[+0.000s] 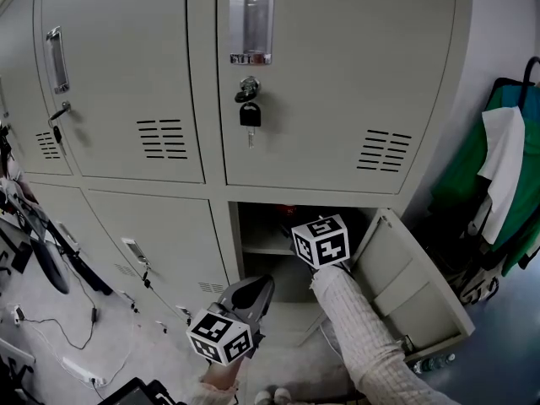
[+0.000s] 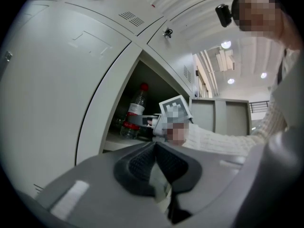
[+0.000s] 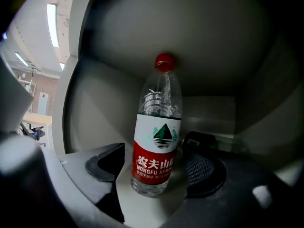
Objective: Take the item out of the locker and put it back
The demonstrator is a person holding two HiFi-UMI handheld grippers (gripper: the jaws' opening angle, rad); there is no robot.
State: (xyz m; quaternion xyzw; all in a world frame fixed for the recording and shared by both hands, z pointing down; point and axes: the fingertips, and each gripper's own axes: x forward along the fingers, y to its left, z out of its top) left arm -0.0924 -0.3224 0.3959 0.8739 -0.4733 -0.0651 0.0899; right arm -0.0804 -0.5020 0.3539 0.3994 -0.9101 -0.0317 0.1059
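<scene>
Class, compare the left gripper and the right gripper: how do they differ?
The left gripper has its jaws together and empty; the right gripper has them apart around an upright water bottle, pads not touching. The left is outside the locker; the right reaches inside. Both carry marker cubes.

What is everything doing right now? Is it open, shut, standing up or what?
Water bottle: standing upright on the locker shelf, red cap on.
Bottom locker door: swung open.
Top locker door: shut, key in its lock.
Right tongs: open, either side of the bottle, not squeezing it.
Left tongs: shut, empty.
</scene>
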